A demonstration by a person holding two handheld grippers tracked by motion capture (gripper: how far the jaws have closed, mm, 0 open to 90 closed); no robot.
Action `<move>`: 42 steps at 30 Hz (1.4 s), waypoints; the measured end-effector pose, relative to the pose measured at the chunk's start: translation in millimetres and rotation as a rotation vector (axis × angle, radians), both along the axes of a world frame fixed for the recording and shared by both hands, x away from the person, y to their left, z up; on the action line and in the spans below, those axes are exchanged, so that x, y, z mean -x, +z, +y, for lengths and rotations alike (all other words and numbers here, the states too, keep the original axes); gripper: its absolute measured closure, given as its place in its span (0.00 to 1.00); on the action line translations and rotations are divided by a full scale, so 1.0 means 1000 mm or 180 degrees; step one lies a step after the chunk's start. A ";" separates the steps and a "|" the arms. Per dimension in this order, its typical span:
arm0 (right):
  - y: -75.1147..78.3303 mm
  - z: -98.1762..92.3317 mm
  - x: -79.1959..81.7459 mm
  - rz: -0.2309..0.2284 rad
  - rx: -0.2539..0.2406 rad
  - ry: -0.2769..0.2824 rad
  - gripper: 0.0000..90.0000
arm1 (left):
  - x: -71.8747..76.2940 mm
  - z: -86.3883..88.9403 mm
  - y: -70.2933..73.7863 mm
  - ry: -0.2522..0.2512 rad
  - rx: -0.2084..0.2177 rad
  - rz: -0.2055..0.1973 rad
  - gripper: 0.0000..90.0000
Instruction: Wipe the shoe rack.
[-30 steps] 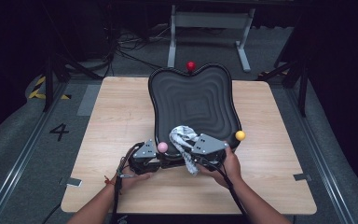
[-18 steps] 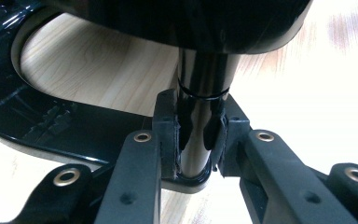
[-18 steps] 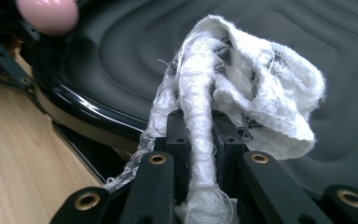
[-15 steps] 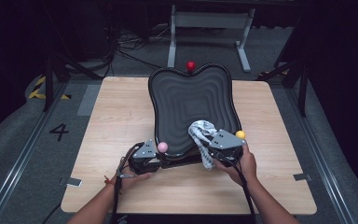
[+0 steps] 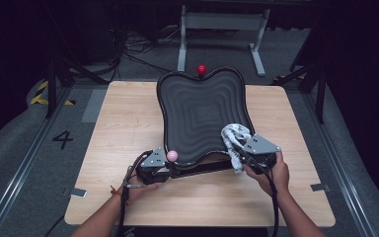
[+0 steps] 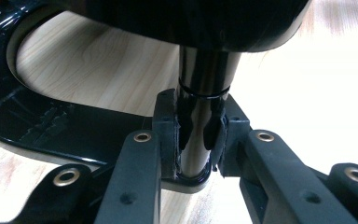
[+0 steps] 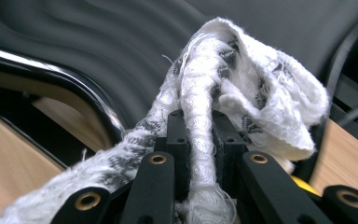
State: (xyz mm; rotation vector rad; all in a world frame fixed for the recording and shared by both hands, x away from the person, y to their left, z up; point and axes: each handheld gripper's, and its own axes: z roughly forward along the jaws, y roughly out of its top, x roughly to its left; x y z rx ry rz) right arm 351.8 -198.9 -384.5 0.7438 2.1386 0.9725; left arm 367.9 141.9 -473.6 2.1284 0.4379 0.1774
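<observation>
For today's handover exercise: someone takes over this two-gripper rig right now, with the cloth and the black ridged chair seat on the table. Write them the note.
Left gripper: shut on the black post under the seat, steadying it near the front left corner.
Right gripper: shut on the white patterned cloth, now at the seat's front right edge.
Black ridged seat lies on the wooden table.
Done: the cloth has swept from the seat's front middle across to the right over the last second.
Left: likely the rest of the seat, farther back. I cannot tell from the pictures how clean it is.
</observation>
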 end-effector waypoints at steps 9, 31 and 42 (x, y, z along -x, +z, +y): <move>-0.001 -0.012 0.000 -0.0022 0.0051 -0.0096 0.89 | -0.001 0.000 0.000 -0.0018 0.0016 -0.0001 0.83; 0.000 0.019 -0.005 0.0043 -0.0085 0.0192 0.90 | -0.003 0.001 -0.001 -0.0076 0.0028 0.0033 0.83; 0.000 0.034 -0.005 0.0058 -0.0115 0.0338 0.90 | -0.003 0.001 -0.002 -0.0073 0.0049 0.0051 0.83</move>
